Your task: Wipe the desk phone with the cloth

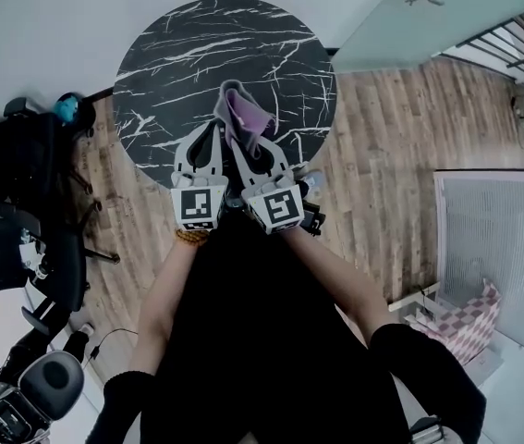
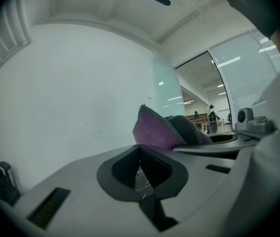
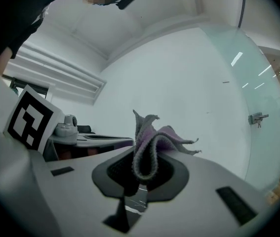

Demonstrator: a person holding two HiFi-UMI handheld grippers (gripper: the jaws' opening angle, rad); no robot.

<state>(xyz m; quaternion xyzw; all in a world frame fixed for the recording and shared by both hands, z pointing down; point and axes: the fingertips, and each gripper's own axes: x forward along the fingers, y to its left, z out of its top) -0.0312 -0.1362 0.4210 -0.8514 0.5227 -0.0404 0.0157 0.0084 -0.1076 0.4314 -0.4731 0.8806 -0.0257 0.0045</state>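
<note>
A purple and grey cloth sticks up from my right gripper, which is shut on it above the near edge of the round black marble table. In the right gripper view the folded cloth is pinched between the pads of the right gripper. My left gripper hangs right beside it on the left, shut with nothing between its pads. In the left gripper view the left gripper has its jaws together, and the cloth shows just beyond. No desk phone shows in any view.
Black office chairs stand on the wooden floor to the left. A glass door is at the back right, a white panel at the right, and a pink checkered thing below it. A white wall is behind the table.
</note>
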